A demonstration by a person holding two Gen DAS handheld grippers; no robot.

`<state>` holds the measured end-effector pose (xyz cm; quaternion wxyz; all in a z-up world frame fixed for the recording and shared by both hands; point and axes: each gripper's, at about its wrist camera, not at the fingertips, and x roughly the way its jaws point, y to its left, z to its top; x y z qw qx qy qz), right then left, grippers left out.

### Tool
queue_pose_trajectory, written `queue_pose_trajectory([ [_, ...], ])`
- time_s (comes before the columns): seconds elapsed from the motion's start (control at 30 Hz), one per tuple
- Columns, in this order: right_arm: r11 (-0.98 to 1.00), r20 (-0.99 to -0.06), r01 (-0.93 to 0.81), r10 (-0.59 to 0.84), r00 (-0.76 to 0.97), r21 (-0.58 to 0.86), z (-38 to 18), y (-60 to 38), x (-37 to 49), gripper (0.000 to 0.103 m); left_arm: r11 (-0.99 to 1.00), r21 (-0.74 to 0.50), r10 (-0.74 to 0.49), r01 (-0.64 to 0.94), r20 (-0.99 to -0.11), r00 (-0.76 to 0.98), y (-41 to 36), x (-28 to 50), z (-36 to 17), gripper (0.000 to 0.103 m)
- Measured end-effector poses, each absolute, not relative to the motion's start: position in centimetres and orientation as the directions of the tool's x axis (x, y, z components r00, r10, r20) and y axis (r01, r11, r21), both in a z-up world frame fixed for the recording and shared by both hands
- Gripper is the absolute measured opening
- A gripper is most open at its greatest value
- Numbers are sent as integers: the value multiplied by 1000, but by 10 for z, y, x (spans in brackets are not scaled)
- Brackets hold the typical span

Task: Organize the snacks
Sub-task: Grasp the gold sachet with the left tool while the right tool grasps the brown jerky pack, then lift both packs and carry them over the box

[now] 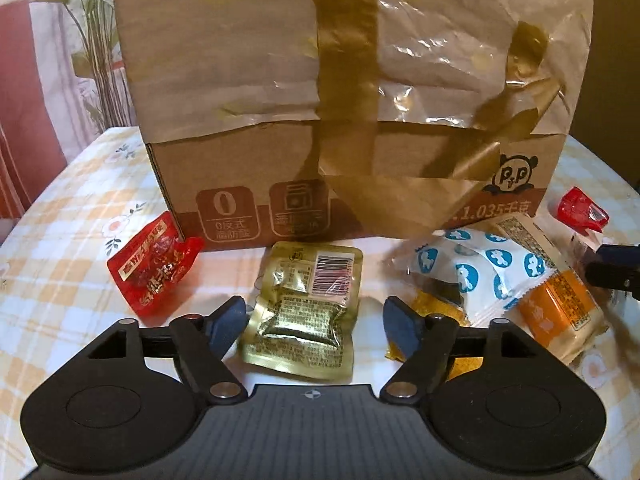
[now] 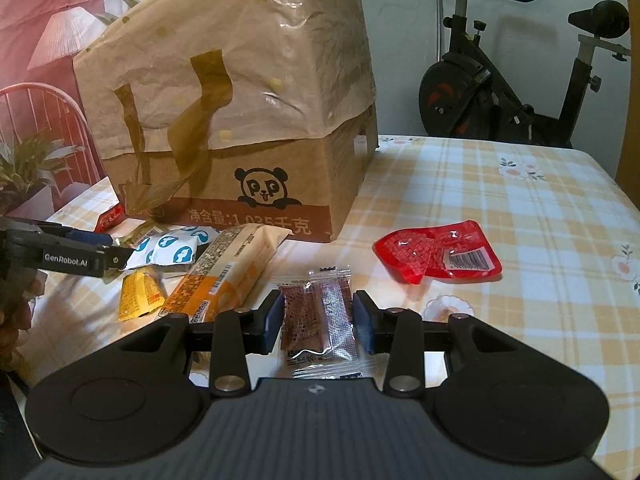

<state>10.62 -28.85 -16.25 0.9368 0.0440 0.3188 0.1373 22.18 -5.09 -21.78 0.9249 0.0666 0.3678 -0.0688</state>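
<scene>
Closest in, the left claw stands wide open, its blue pads clear on both sides of a gold packet that lies flat on the table straight ahead, between the fingers. The packet's long axis runs away from the claw, nearly in line with its pointing direction, so the pads face the packet's long edges; I judge that a plain closing would catch it across its narrow width. No pad touches it.

The right claw is closed on a clear sachet with a brown bar, which stands between the pads with its long axis running forward, away from the claw.

Just left of the left claw and a little ahead lies a red pouch. To its right sits a loose heap: a small yellow packet, a white wrapper with blue dots and an orange and cream bar, closer to the left claw than to the right one. Ahead and right of the right claw a second red pouch lies alone, well apart from the heap.

Beyond everything stands a cardboard box draped in taped brown paper, probably where the snacks go; no opening shows from here.
</scene>
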Motion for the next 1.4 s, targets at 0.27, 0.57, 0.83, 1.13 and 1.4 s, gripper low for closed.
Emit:
queue_pose_trajectory([
  [0.27, 958, -587, -228, 286, 757, 174, -163, -287, 107, 40, 986, 32, -97, 162, -686, 722, -33, 227, -220, 71],
  [0.57, 958, -586, -223, 285, 759, 178, -163, -288, 107, 40, 981, -45, -170, 187, -664, 728, -14, 194, -207, 52],
  [0.83, 959, -579, -222, 282, 765, 174, -163, -289, 105, 40, 975, -62, -207, 215, -619, 758, -16, 179, -194, 52],
  [1.13, 972, -539, -197, 235, 809, 128, -154, -288, 92, 40, 970, -47, -225, 237, -537, 813, -17, 160, -165, 53],
  [1.4, 963, -393, -235, 267, 880, 129, -100, -282, 68, 40, 967, -37, -247, 253, -393, 886, -11, 144, -109, 53],
])
